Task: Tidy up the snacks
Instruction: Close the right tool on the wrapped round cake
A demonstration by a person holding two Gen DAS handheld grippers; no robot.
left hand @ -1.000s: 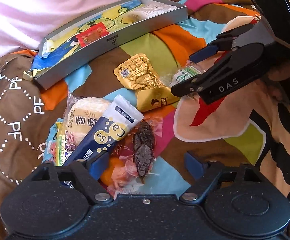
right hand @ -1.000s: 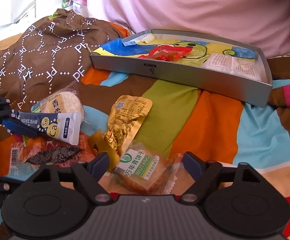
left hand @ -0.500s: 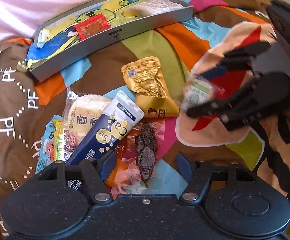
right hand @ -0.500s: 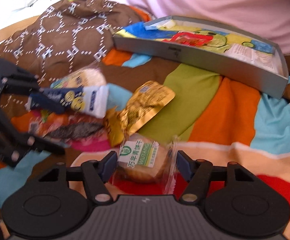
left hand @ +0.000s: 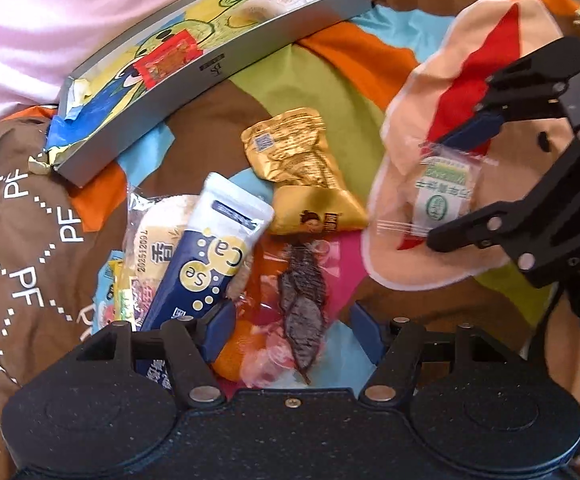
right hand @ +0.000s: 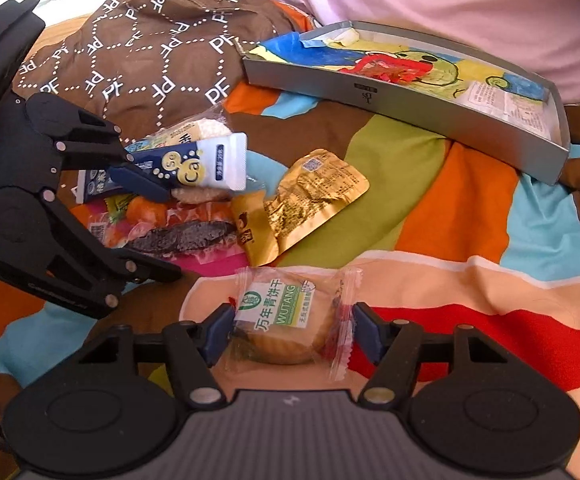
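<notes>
Bare blanket (right hand: 429,184) lies open between snack pile (right hand: 194,200) and tray (right hand: 409,108).

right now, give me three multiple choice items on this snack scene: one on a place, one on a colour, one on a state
1. Where is the red packet?
A. inside the grey tray
B. under the gold pouch
C. between the left tool's fingers

2. What colour is the label on the wrapped biscuit?
A. purple
B. green and white
C. black

3. What is the right tool doing?
A. hanging open over the tray
B. shut on nothing
C. closed on the wrapped biscuit

Answers:
1. A, the red packet lies on the printed tray floor, apart from the pile.
2. B, the label shows a green logo and band on white.
3. C, both blue pads press the biscuit wrapper's sides, and the left view shows it off the blanket.
</notes>
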